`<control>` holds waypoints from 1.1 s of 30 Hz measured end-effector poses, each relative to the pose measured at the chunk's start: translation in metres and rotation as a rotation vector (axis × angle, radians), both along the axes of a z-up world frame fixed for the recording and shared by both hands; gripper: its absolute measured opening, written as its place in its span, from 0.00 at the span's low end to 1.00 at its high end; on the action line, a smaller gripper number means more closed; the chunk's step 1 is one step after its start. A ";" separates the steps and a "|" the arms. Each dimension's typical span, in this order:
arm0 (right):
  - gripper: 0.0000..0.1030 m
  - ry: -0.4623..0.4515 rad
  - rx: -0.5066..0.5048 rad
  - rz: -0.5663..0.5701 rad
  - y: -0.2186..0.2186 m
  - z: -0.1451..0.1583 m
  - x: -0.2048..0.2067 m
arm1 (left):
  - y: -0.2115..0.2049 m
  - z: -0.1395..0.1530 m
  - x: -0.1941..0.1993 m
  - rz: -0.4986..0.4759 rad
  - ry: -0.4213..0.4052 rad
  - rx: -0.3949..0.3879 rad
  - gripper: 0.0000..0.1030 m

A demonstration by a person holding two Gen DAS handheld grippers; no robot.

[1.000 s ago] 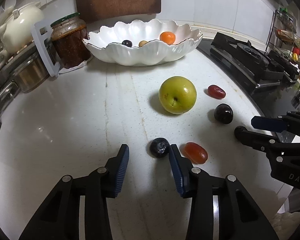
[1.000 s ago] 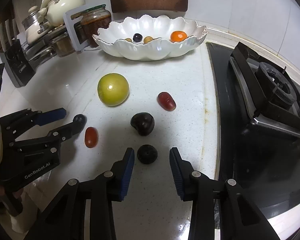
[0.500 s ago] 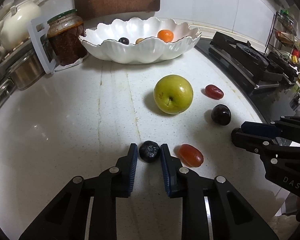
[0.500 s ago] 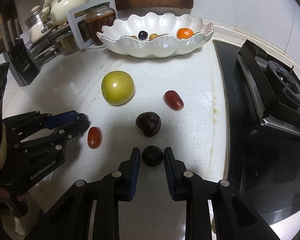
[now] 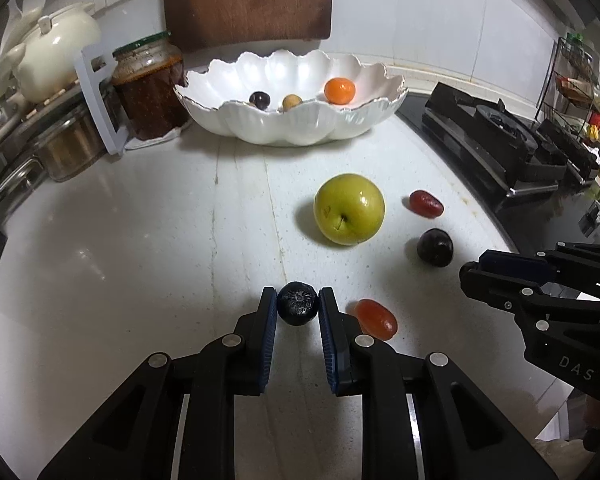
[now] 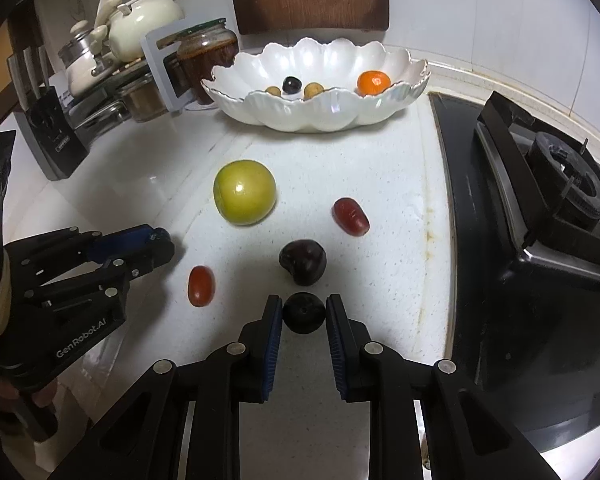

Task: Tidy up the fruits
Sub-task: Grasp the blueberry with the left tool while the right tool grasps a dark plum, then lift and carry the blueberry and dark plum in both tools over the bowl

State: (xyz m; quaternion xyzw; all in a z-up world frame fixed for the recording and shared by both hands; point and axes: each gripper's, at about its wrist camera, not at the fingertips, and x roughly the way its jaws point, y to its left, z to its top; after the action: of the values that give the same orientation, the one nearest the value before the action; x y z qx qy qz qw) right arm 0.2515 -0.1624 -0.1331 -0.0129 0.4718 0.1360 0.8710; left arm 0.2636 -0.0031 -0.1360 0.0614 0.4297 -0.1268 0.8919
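While both grippers sit low over the counter (image 5: 140, 220):
Left gripper (image 5: 297, 309): clamped on a dark wrinkled berry (image 5: 297, 309).
Right gripper (image 6: 303, 314): pinching a dark plum (image 6: 303, 313).
Loose fruit: apple (image 5: 349, 209), two red tomatoes (image 5: 375, 319) (image 5: 426, 203), dark cherry (image 5: 435, 247).
Bowl (image 5: 292, 128): behind, holding an orange (image 5: 339, 90).

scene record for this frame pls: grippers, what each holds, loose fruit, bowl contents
left gripper: shut on dark wrinkled fruit
right gripper: shut on dark round fruit
loose on counter: green apple, dark plum, red oblong fruit, red-orange oblong fruit
bowl: orange, dark small fruit, two tan small fruits
beside bowl: jar
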 end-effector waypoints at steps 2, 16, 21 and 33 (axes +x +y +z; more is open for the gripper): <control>0.23 -0.008 0.000 0.003 0.000 0.002 0.000 | 0.001 0.003 -0.002 0.007 -0.006 -0.004 0.21; 0.23 -0.100 0.020 0.022 -0.009 0.032 -0.008 | -0.004 0.033 -0.017 0.047 -0.074 -0.026 0.21; 0.23 -0.135 0.033 0.025 -0.014 0.043 -0.008 | -0.007 0.047 -0.021 0.055 -0.115 -0.029 0.21; 0.23 -0.246 0.064 0.025 -0.024 0.077 -0.003 | -0.013 0.078 -0.020 0.069 -0.204 -0.042 0.21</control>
State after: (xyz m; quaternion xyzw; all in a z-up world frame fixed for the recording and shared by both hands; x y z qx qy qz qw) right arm 0.2480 -0.1860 -0.0565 -0.0076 0.3564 0.1594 0.9206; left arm 0.2434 -0.0166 -0.0576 0.0405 0.3357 -0.0983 0.9360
